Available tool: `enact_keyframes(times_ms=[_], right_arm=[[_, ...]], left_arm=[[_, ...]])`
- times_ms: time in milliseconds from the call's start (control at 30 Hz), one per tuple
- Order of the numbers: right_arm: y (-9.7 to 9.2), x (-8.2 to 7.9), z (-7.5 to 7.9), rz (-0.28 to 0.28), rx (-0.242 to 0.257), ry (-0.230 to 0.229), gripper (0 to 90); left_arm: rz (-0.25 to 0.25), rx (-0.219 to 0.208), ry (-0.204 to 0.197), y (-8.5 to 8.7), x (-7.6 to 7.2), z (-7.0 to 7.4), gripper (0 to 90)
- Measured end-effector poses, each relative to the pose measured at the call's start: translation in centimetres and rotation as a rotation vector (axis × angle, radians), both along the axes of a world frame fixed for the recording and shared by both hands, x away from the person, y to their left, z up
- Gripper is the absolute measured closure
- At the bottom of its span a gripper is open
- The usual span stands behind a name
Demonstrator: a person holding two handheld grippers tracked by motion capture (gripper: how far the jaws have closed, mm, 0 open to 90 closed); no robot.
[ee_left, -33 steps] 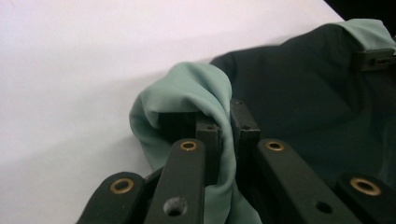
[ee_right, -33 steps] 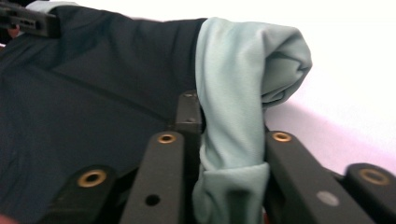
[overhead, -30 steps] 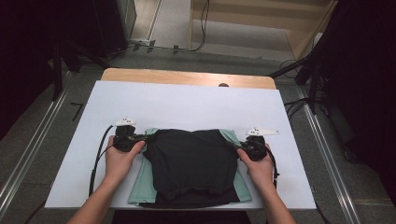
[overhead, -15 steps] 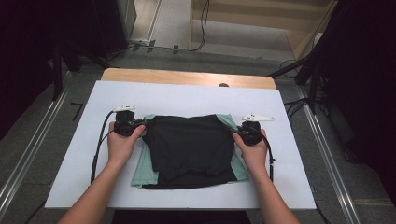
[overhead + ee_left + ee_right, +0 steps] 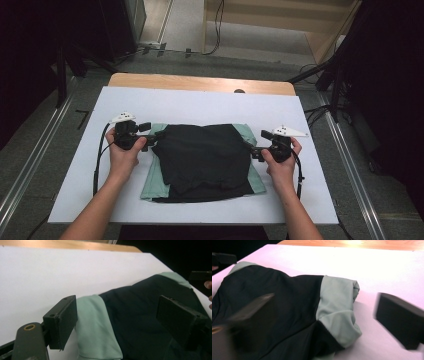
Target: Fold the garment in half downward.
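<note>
A folded black garment point(image 5: 205, 160) with mint-green sleeves point(image 5: 155, 177) lies flat in the middle of the white board point(image 5: 200, 105). My left gripper point(image 5: 151, 140) sits at the garment's left upper corner, my right gripper point(image 5: 255, 151) at its right edge. The jaws of both have just been opening. In the left gripper view the left gripper point(image 5: 120, 320) stands open over a green sleeve fold point(image 5: 96, 325), its pads off the cloth. The right gripper point(image 5: 324, 315) is open too, one jaw blurred, above the garment's rolled green sleeve point(image 5: 337, 305).
The white board rests on a wooden table point(image 5: 200, 82) whose far edge shows behind it. Black cables point(image 5: 97, 160) trail from both grippers over the board's sides. Metal rails point(image 5: 30, 165) and dark equipment flank the table. Bare white board surrounds the garment.
The garment slid away from me with both grippers shut on its sides. Both grippers have since opened, let go of the cloth and lifted slightly.
</note>
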State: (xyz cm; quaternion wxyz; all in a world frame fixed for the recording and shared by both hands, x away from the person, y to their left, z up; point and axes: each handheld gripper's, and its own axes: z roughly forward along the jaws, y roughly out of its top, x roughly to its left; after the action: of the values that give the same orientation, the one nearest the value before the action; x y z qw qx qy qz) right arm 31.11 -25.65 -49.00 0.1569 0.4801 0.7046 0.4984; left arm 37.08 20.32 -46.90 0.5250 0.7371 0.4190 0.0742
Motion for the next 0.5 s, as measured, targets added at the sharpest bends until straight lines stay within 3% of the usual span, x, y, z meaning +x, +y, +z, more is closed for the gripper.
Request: enact_keyframes(times_ms=[200, 500], right_arm=[[0.3, -1.9, 0.3, 0.022, 0.013, -0.028, 0.0], [2.0, -4.5, 1.1, 0.067, 0.006, -0.072, 0.0]], left_arm=[[-0.008, -0.024, -0.003, 0.6, 0.4, 0.5, 10.4], [-0.019, -0.04, 0.004, 0.9, 1.5, 0.9, 10.2]])
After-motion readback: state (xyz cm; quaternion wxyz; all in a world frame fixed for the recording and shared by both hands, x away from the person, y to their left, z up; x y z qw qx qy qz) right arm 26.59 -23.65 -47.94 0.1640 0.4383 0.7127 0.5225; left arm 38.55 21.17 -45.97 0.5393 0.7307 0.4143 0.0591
